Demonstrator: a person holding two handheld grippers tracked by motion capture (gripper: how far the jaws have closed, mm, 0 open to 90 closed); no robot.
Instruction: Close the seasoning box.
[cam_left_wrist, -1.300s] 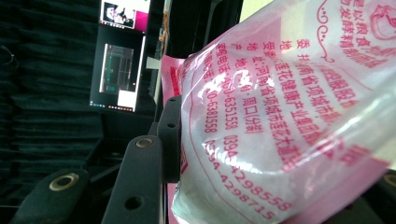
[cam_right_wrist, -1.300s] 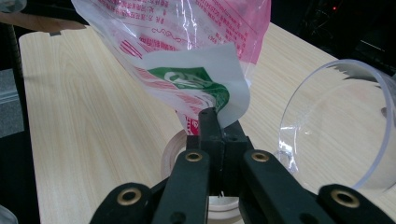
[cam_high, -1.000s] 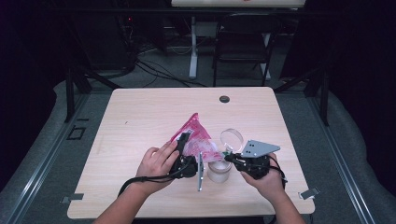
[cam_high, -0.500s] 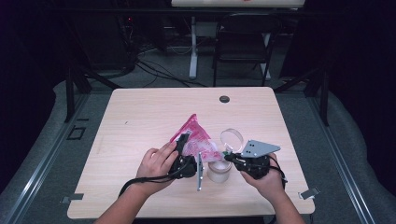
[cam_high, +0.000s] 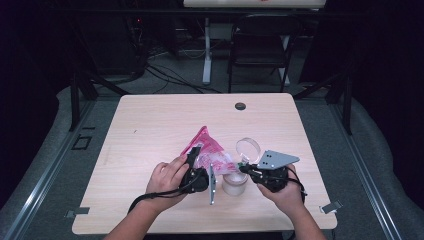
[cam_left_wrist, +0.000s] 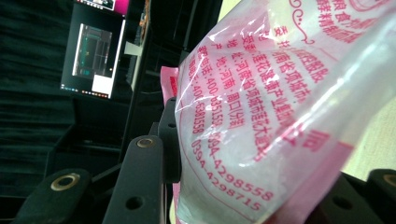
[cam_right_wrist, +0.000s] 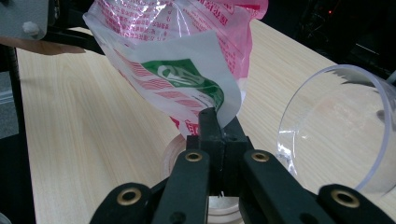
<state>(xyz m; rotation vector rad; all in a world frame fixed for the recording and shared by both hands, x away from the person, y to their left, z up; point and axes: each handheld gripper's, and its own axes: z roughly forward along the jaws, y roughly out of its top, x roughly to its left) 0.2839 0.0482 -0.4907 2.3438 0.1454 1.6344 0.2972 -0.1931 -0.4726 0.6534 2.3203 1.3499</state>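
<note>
While both hands sit near the front edge of the wooden table (cam_high: 150, 130), the pink-printed plastic bag (cam_high: 207, 152) hangs between the two grippers, lifted off the tabletop and tilted.

Left gripper (cam_left_wrist: 252, 186): clamped on the bag body. In the left gripper view the filled bag (cam_left_wrist: 261, 116) bulges between the black jaws, red print and phone numbers legible, white contents visible through the film. Jaws stand partly apart around the bulk, pads pressing on it. High view puts this gripper (cam_high: 196, 172) left of centre, the left hand (cam_high: 167, 180) wrapped around it, cable trailing toward the table's front edge.

Right gripper (cam_right_wrist: 215, 123): pinched fully together on the bag's edge. In the right gripper view the jaws meet on a corner of the film where a white panel with a green logo (cam_right_wrist: 180, 77) sits; rest of the bag (cam_right_wrist: 187, 28) rises up and away from the tips. High view shows it (cam_high: 245, 169) right of centre, grey three-cornered plate on top, right hand (cam_high: 285, 192) under it.

Below the bag: a small round jar (cam_high: 235, 184), pale wood-coloured rim in the right gripper view (cam_right_wrist: 175, 151), directly under the pinched corner. Clear plastic round lid (cam_high: 248, 148) stands on edge just beyond the right gripper, beside the jar (cam_right_wrist: 341, 135). Can't tell whether the bag touches the jar.

Black round grommet (cam_high: 240, 106) near the table's far edge, well apart from everything.
</note>
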